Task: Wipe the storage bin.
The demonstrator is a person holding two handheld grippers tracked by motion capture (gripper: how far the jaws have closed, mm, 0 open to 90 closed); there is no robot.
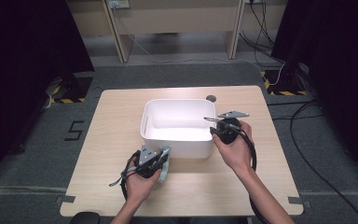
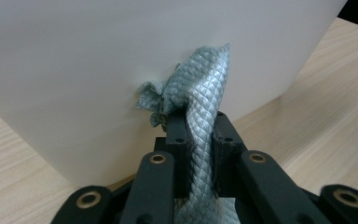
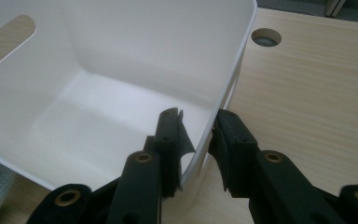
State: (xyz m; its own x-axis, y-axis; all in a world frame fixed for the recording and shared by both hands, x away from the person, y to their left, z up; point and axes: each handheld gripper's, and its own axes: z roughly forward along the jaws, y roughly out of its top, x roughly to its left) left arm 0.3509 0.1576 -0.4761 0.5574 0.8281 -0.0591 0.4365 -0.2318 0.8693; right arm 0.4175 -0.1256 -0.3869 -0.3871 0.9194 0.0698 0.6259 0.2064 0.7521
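Left gripper (image 2: 199,126), lower centre, pinching grey-green cloth (image 2: 200,93) against white tub (image 1: 179,126) wall, seemingly wiping; right gripper (image 3: 198,135) straddling tub's rim, jaws probably clamped, steadying it.

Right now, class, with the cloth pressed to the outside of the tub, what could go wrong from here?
1. The right gripper straddles the white tub's wall; if that hold is loose, wiping could push the tub across the table.
2. The left gripper pinches the grey-green cloth by a narrow fold, so rubbing might tug it free.
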